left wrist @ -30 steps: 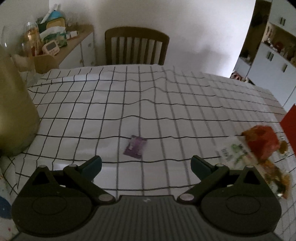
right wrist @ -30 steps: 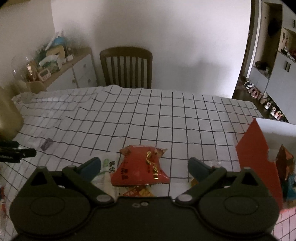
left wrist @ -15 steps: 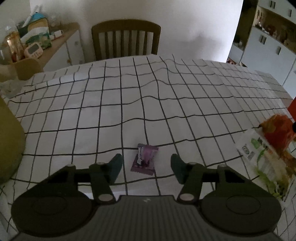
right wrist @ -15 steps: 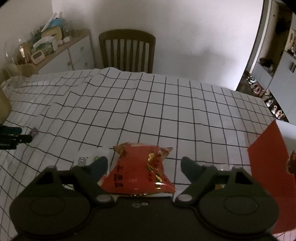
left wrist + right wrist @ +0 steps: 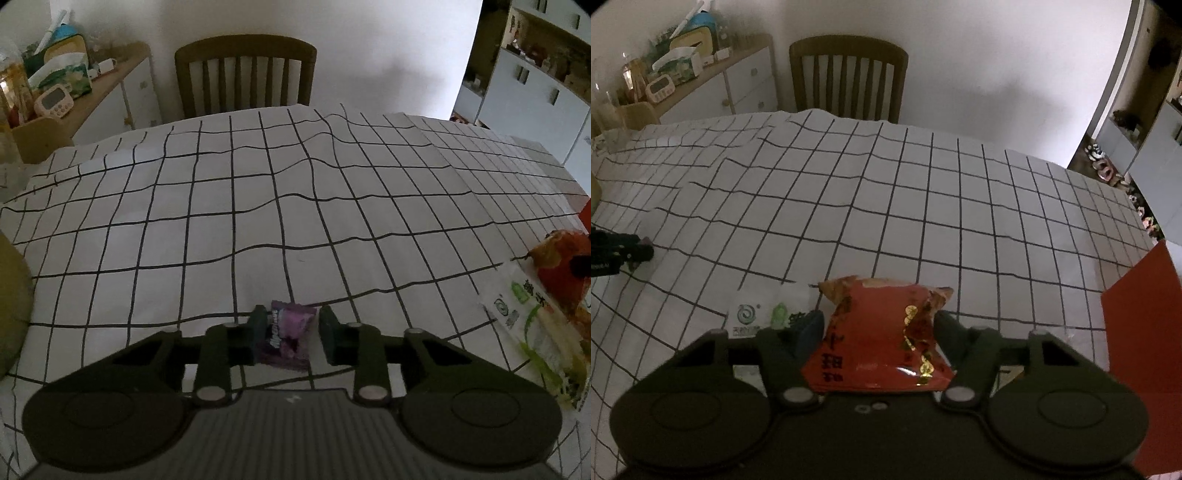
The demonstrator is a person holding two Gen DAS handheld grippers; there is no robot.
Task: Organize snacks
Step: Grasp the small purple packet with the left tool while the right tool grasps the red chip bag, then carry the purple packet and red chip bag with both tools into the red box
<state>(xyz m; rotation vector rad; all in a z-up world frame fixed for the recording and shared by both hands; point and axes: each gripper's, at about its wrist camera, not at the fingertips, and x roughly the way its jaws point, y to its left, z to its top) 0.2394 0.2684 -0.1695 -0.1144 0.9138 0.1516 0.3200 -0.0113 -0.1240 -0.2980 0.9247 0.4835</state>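
Both of your grippers are sitting lower and closer to their snacks than a second ago, and both sets of jaws have just been closing. Your left gripper [image 5: 290,334] is narrowing around the small purple candy packet [image 5: 288,338] at lower centre of the left wrist view: one pad is touching the packet's left edge, while a sliver of tablecloth [image 5: 258,206] is showing between the packet and the other pad, so nothing is gripped yet. Your right gripper [image 5: 879,328] is about half closed on the red snack bag [image 5: 882,336] at lower centre of the right wrist view; the pads are meeting its sides, though I cannot tell how firmly they are pressing.

Outward from there, a white-and-green packet [image 5: 764,314] is lying partly under the red bag, just beside your left-hand pad, and the red box [image 5: 1141,332] is standing at the right edge of that frame.

You are risking three slips. The flat candy packet is likely sliding sideways on the loose cloth under one-sided contact, and the pads may be pinching cloth with it. The puffy red bag may be squirting out of a shallow pinch. The white-and-green packet may be getting caught and dragged along.
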